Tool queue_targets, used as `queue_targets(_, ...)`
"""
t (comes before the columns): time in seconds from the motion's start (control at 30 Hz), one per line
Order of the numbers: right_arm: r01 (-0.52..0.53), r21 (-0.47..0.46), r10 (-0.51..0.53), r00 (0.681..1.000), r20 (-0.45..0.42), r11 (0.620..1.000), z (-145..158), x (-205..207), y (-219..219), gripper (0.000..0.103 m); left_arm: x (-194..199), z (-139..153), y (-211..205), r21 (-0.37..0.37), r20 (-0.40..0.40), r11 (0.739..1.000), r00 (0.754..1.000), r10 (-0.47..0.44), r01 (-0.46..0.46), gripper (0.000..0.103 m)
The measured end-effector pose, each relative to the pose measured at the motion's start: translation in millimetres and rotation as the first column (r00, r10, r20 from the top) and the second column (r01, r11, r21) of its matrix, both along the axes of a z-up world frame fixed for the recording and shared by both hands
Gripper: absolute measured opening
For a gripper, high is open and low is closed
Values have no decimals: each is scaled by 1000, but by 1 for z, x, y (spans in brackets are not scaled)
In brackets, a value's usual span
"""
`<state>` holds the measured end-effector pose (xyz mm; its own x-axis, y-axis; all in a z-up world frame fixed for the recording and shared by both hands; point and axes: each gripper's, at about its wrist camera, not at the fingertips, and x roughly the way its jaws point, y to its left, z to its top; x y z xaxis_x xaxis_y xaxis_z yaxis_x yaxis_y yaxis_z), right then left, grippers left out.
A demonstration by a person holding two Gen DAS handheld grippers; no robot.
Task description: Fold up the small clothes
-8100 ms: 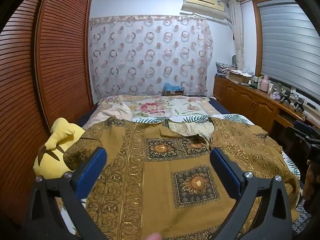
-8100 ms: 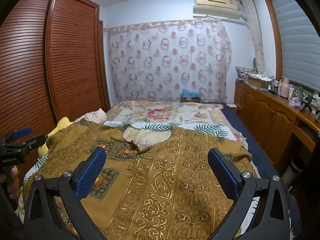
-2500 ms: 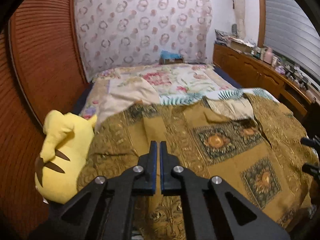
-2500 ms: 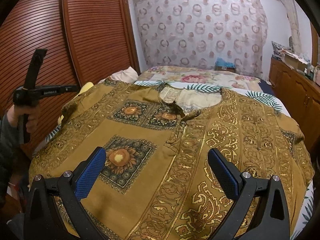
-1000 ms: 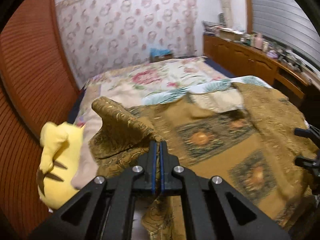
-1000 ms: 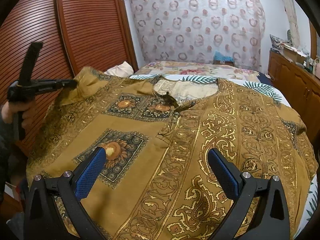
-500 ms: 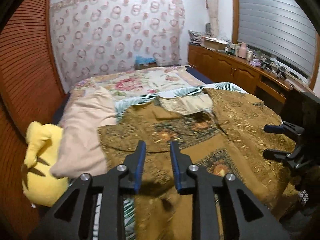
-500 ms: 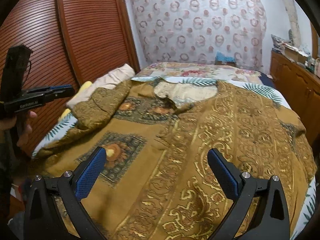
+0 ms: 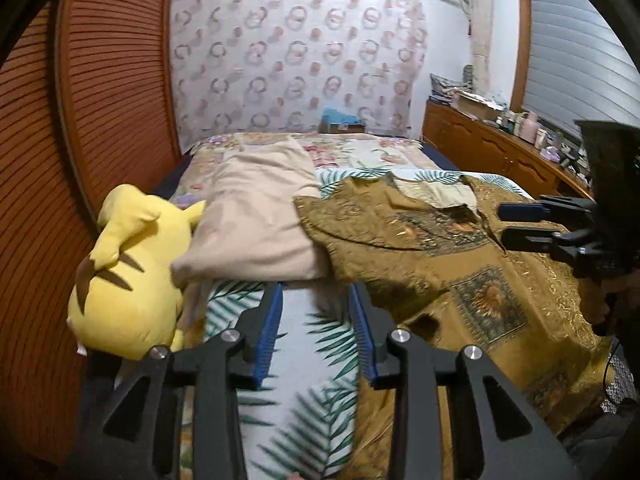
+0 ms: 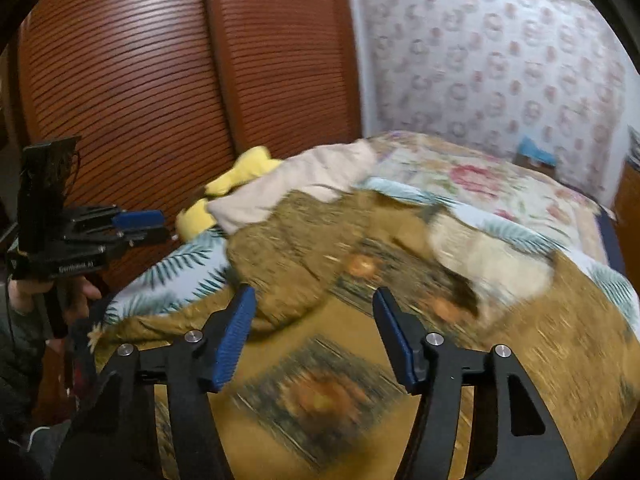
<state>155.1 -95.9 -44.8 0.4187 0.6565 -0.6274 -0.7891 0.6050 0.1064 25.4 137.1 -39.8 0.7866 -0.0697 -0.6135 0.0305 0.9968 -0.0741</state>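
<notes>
Shirt [image 9: 460, 264] lay on the bed [image 9: 304, 384], sleeve folded in — left tool [image 9: 316, 336] opening, nothing between; right tool [image 10: 316, 332] closing above the cloth, empty.

A gold-patterned brown garment [image 9: 460, 264] lies spread on the bed, sleeve folded inward.

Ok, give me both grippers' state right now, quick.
Left gripper: jaws opening, nothing between them, clear of the brown shirt.
Right gripper: jaws closing, nothing gripped, above the shirt.
</notes>
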Motion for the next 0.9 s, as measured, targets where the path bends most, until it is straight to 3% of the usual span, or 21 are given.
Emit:
queue_targets(0.23, -115, -68, 111, 992, -64, 991, -24, 20, 72, 61, -15, -4, 17, -4, 5, 999, 999, 38, -38, 34)
queue_targets(0.47, -174, -176, 164, 984, -74, 969, -44, 20, 115, 60, -19, -8, 21, -12, -1, 999, 999, 51, -51, 35)
queue_targets(0.53, -168, -223, 161, 986, -47, 960, -51, 21, 119, 52, -20, -9, 20, -12, -1, 999, 999, 48, -48, 35)
queue_targets(0.57, -161, -242, 158, 987, -33, 957, -55, 22, 120, 33, -19, -9, 20, -13, -2, 999, 999, 46, -46, 35)
queue_targets(0.6, -153, -248, 151, 988, -28, 957, -57, 22, 117, 20, -19, -10, 19, -13, -2, 999, 999, 43, -43, 35)
queue_targets(0.67, -128, -220, 128, 992, -14, 967, -56, 24, 110, 8, -19, -10, 16, -16, 0, 999, 999, 36, -36, 35)
queue_targets(0.9, 24, -47, -23, 1000, 19, 999, -21, 20, 38, 6, -13, -10, 1, -23, 0, 1000, 1000, 10, -10, 36)
